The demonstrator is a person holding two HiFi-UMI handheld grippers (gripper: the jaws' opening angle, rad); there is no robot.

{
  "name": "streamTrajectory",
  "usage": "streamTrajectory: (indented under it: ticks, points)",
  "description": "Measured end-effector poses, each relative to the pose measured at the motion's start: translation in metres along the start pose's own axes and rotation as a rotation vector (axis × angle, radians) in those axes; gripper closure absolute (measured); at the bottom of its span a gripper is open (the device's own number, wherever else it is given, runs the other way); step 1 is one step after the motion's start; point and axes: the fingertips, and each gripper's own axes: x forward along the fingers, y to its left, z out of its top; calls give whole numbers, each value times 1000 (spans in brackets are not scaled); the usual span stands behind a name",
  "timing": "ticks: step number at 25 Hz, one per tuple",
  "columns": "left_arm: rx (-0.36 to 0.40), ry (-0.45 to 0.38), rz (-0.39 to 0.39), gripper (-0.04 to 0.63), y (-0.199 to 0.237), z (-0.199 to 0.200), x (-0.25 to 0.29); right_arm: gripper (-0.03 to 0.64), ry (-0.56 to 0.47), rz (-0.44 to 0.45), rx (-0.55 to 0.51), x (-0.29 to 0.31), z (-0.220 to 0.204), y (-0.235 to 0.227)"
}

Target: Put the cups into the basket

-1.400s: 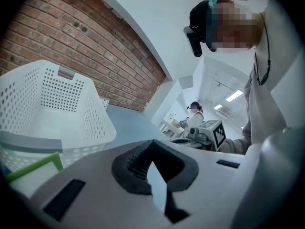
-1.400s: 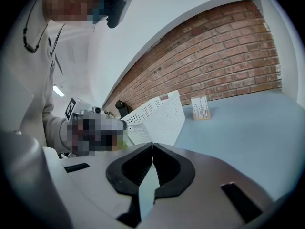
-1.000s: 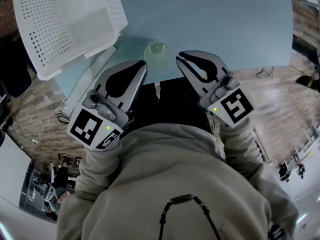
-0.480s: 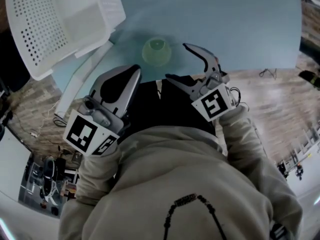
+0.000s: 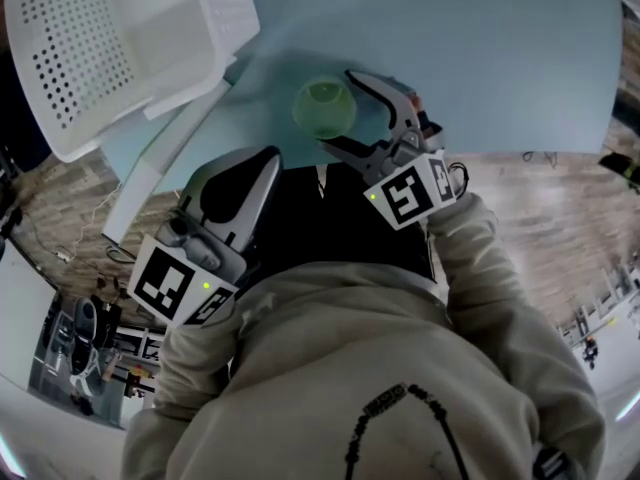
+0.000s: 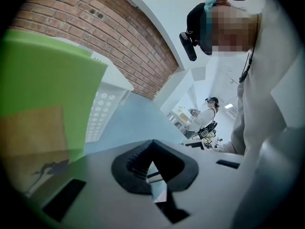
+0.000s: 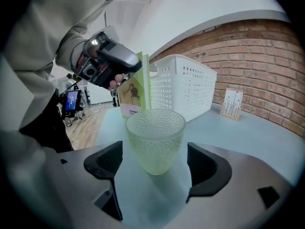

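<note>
Right gripper jaws, just opened wide, flank the cup without touching; advance, centre it, squeeze gently. Left gripper jaws clenched, empty.

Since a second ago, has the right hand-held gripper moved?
Yes. The right hand-held gripper has closed in on the green glass cup, its jaws just opening; they now stand either side of the cup without touching.

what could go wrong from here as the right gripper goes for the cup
The right gripper has just been opening its jaws; the cup stands between them, untouched. A jaw could nudge it off the near edge of the table. The cup's pebbled wall tapers downward, so a low grip may slip.
</note>
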Motion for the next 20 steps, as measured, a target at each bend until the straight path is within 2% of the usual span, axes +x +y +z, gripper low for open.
streamTrajectory:
  ticks: [4,12,17,20]
  points:
    - [-36,-15,26,600,11,-6,-8,204,-21,16,4,12,2,2]
    - [-46,-25,23,598,11,-10,-6,207,-19,9,9,19,0,1]
    - [-57,-24,17,598,10,-16,-5,209,-19,38,21,22,-3,4]
    - [-57,-17,14,598,6,-20,-5,255,-26,25,23,20,-4,1]
